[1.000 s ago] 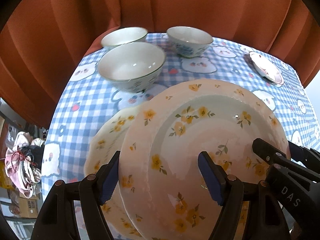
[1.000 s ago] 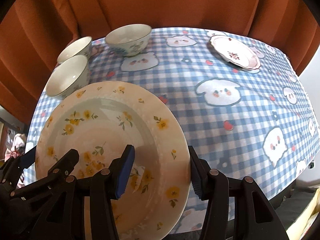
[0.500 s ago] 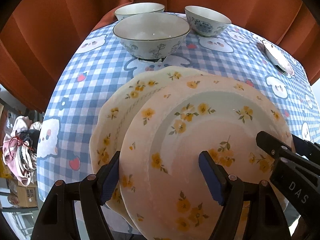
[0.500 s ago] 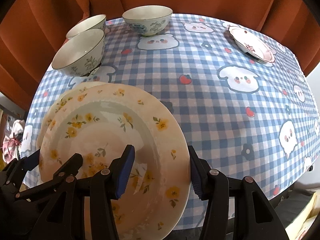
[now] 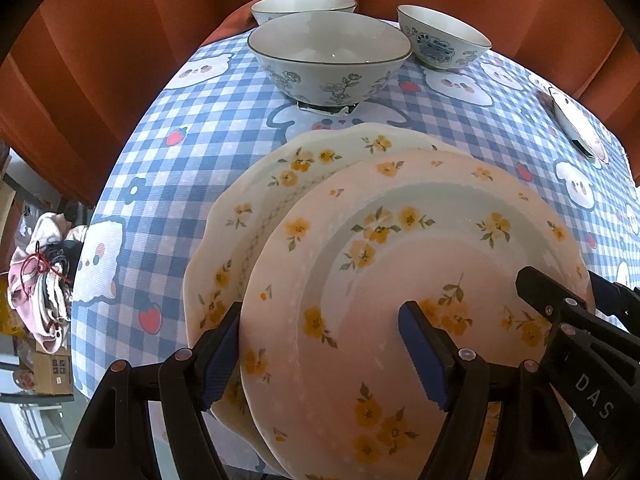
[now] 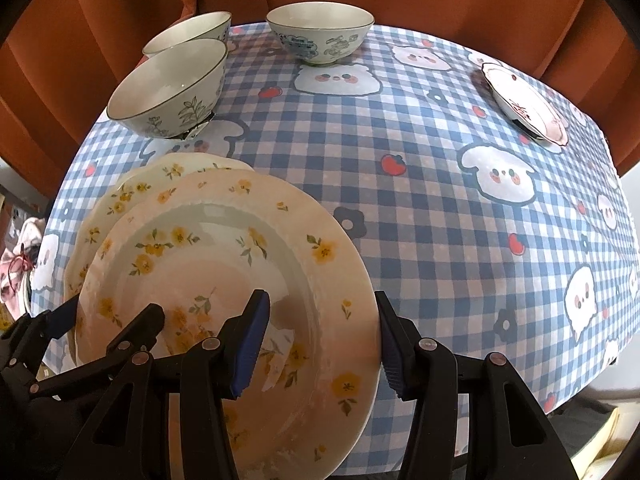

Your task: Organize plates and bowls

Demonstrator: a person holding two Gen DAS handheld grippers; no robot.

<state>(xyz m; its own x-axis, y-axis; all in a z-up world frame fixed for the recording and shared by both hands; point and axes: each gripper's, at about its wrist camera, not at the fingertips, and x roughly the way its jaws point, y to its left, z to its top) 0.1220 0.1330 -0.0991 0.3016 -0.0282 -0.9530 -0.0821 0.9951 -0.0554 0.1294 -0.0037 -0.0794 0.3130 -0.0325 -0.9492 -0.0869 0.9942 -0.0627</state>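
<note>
Now | left gripper (image 5: 320, 344) clasps flowered plate (image 5: 420, 264) rim | right gripper (image 6: 320, 344) clasps opposite rim

A table under a blue-and-white checked cloth (image 6: 420, 208) printed with white cartoon faces, red strawberries and dark flowers. Lying on it at the near left is a cream plate (image 5: 256, 216) with yellow flowers, mostly covered by a second plate above it. Behind it stands a big bowl (image 5: 328, 60) with a grey floral pattern, another bowl (image 5: 302, 4) just behind that at the far left edge. A blue-patterned bowl (image 6: 320, 34) stands at the far middle. A small pink-rimmed plate (image 6: 524, 102) lies well apart at the far right
</note>
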